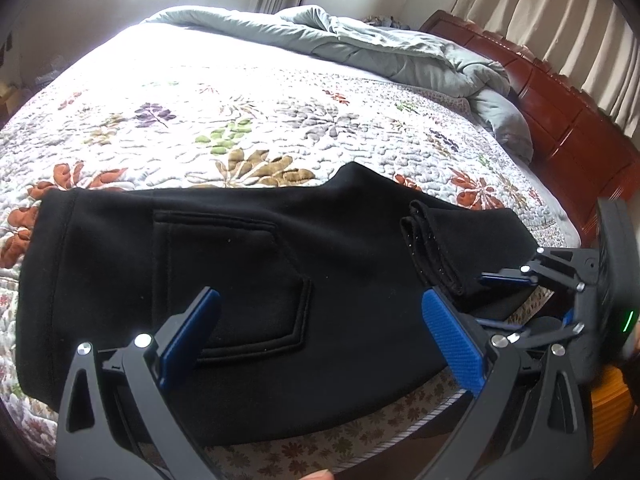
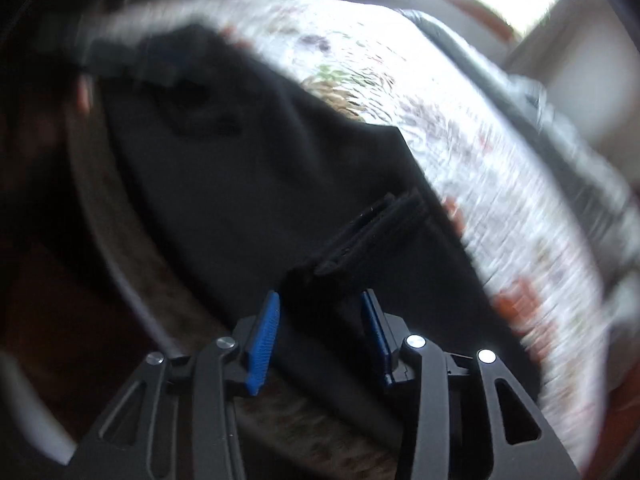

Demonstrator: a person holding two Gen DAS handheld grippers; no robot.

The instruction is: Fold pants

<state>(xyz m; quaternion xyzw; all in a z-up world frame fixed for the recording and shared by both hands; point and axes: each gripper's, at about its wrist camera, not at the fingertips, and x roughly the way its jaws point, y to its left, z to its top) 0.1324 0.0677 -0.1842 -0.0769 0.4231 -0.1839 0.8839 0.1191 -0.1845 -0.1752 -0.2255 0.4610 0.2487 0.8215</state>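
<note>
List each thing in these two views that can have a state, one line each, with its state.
black pants: folded over, lying flat on the quilt, back pocket up
pant cuffs: stacked on top of the folded pants
left gripper: open, holding nothing
right gripper: open, cuffs between the pads, no pinch visible
grey duvet: bunched near the headboard
</note>
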